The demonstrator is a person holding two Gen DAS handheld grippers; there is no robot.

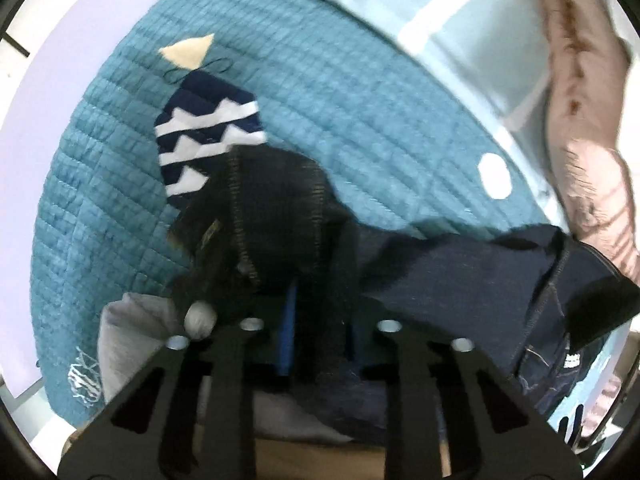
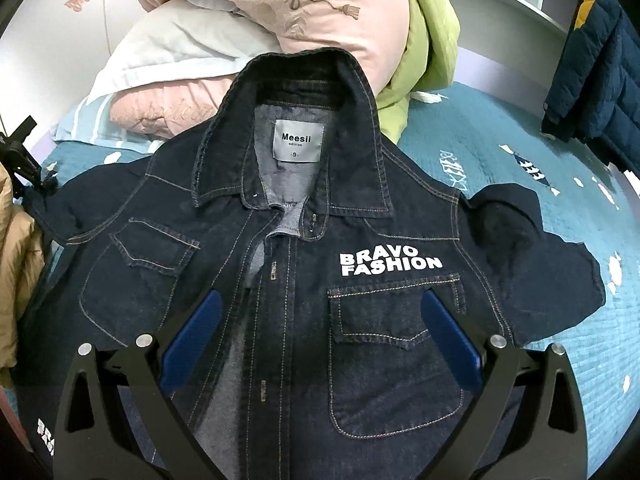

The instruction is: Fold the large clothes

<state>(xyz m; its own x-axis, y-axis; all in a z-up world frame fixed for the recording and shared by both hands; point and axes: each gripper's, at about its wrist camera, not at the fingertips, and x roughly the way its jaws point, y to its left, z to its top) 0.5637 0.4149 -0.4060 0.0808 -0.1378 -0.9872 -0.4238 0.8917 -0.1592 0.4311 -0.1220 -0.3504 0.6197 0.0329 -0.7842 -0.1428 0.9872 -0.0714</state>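
Note:
A dark denim jacket (image 2: 304,280) lies front up on the teal quilted bedspread (image 2: 520,160), collar toward the pillows, with a white "BRAVO FASHION" print on the chest. My right gripper (image 2: 320,296) hovers over its chest, open, blue pads wide apart with nothing pinched. In the left wrist view my left gripper (image 1: 316,320) points down and is shut on the bunched end of the jacket's sleeve (image 1: 280,208), which hides most of its pads. The same left gripper (image 2: 24,152) shows at the far left edge of the right wrist view, at the sleeve end.
Pink quilt and white pillow (image 2: 248,12) are piled beyond the collar, with a lime-green garment (image 2: 424,52) beside them. A navy puffer jacket (image 2: 592,64) hangs at the right. A tan coat (image 2: 16,260) sits at the left edge. Grey cloth (image 1: 132,332) lies near my left gripper.

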